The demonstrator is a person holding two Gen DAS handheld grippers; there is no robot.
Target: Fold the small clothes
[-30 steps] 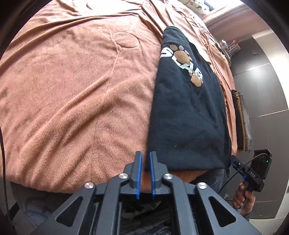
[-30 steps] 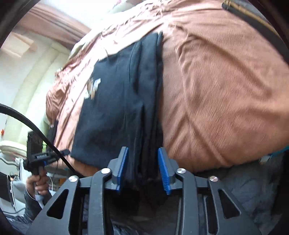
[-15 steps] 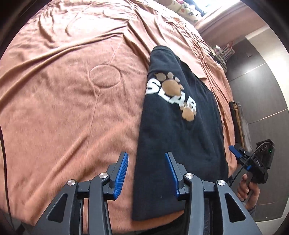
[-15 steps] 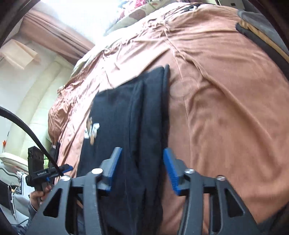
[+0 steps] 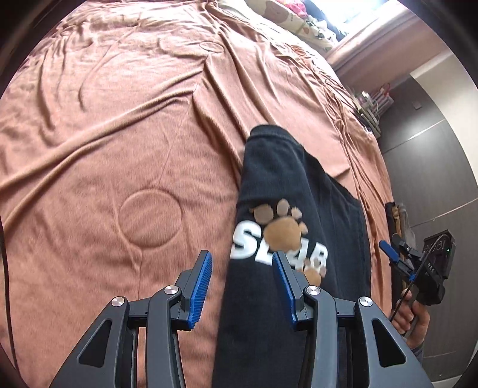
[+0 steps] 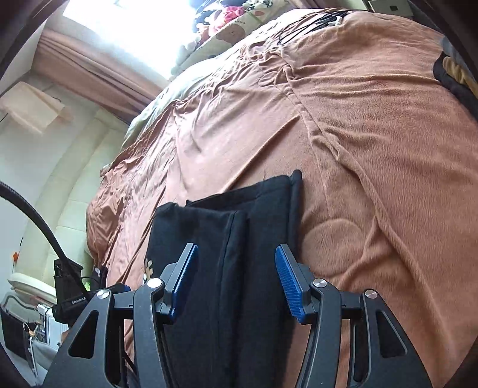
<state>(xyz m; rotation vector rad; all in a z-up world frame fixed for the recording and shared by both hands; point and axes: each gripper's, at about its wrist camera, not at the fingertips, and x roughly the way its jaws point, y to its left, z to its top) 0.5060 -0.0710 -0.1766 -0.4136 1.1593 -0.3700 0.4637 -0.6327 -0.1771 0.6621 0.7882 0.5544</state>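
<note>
Both grippers, left (image 5: 242, 286) and right (image 6: 236, 280), stand wide and hold nothing. Between and beyond their fingers lies the black shirt (image 5: 286, 215), folded into a long strip with its paw print up, flat on the brown blanket (image 5: 119, 149). The lengthwise folds look done; next, probably, pinch both corners of one end and bring it over to halve the strip.

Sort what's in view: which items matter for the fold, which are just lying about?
In the job: black shirt, left gripper, right gripper, both open above it.

Lying about: brown blanket beneath, patterned pillow, dark folded pile at the bed edge.
</note>
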